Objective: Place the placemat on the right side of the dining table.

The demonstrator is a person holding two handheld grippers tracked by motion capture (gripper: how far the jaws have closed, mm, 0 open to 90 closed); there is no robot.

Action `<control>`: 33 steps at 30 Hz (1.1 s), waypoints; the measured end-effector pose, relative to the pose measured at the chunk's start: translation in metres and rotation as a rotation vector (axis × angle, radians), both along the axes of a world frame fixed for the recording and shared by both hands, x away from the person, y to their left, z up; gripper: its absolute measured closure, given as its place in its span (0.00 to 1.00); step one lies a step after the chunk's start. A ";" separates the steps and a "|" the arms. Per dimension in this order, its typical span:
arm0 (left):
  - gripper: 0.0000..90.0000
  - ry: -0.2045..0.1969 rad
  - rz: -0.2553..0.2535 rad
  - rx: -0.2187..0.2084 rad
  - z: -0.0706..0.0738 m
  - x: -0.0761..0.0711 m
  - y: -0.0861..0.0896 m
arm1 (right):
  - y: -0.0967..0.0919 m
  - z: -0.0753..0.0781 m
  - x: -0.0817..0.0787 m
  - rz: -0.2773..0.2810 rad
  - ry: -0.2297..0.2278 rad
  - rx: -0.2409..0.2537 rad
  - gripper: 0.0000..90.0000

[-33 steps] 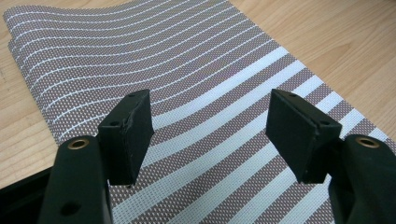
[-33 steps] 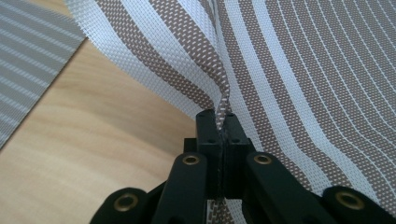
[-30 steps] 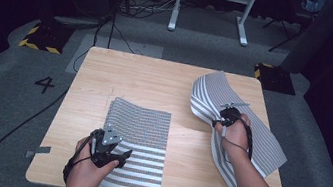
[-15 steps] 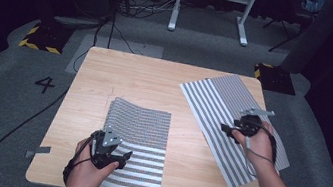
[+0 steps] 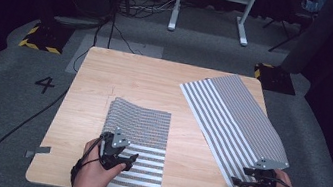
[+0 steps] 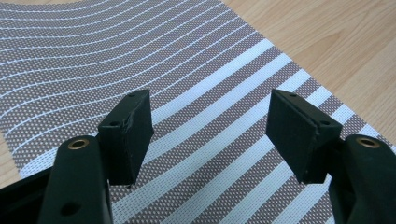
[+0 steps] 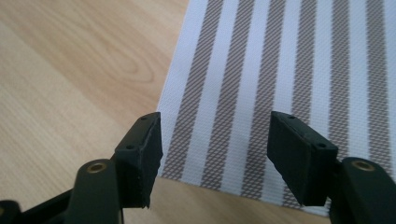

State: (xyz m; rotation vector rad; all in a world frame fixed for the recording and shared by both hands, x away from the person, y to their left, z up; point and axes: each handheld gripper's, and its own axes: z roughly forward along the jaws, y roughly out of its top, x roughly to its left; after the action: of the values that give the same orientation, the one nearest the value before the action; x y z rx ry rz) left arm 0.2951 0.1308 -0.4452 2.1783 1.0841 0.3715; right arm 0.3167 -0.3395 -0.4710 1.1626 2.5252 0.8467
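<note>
The right tool has just opened its jaws, empty, at the right mat's near corner; the left tool gapes empty over the left mat on the bench.

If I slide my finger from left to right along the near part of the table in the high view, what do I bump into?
Left gripper → small striped mat → bare table → big striped mat → right gripper.
</note>
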 end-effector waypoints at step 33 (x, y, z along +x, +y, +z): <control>0.36 -0.010 0.003 -0.007 0.002 -0.003 0.004 | 0.109 0.015 -0.003 0.113 0.037 0.039 0.95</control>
State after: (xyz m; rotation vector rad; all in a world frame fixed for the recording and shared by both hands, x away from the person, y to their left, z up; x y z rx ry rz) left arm 0.2919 0.1348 -0.4431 2.1662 1.0822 0.3786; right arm 0.3136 -0.2300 -0.4561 1.0657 2.6370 0.9134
